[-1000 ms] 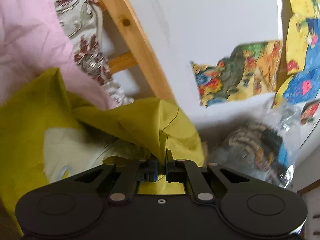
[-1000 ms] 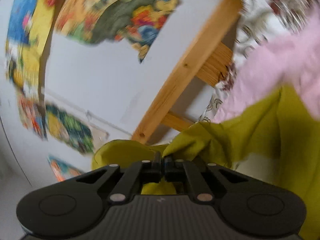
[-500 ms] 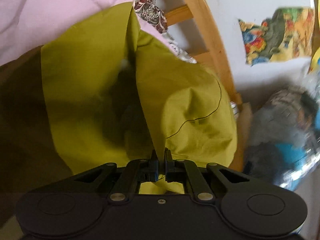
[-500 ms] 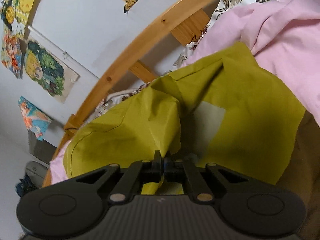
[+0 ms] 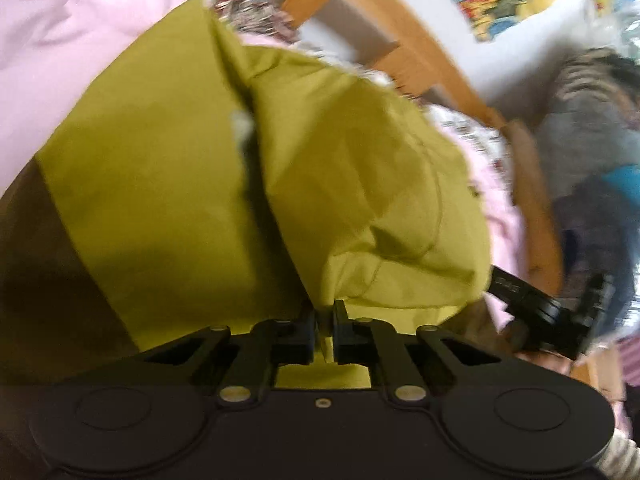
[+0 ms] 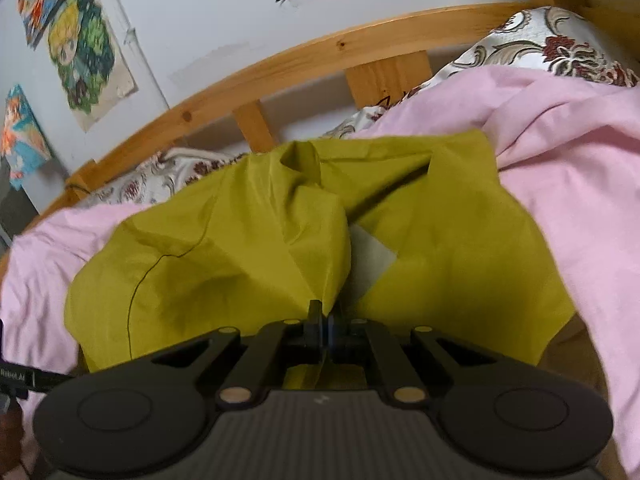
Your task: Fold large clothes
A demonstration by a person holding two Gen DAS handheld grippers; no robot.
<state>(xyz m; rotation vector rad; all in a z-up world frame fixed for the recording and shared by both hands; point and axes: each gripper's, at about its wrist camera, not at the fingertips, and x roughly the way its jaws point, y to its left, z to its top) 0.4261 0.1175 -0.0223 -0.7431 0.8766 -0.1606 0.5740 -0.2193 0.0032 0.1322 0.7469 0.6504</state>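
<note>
An olive-yellow garment (image 5: 168, 168) lies spread over a pink bedsheet (image 5: 60, 52), with a brown panel (image 5: 36, 264) at its near left. My left gripper (image 5: 323, 312) is shut on a fold of the garment's near edge. The same garment shows in the right wrist view (image 6: 240, 256), bunched, with a pale patch (image 6: 370, 258) inside. My right gripper (image 6: 325, 314) is shut on another fold of its near edge. The other gripper's black body (image 5: 552, 312) shows at the right of the left wrist view.
A wooden bed rail (image 6: 304, 60) runs behind the bed against a white wall with colourful posters (image 6: 84, 52). A floral pillow (image 6: 552, 48) lies at the back right. The pink sheet (image 6: 572, 168) surrounds the garment. A plastic-wrapped bundle (image 5: 592, 128) sits beside the bed.
Both grippers have come down from the wall toward the bed, still holding the garment. The cloth now lies lower and wider over the pink sheet.
</note>
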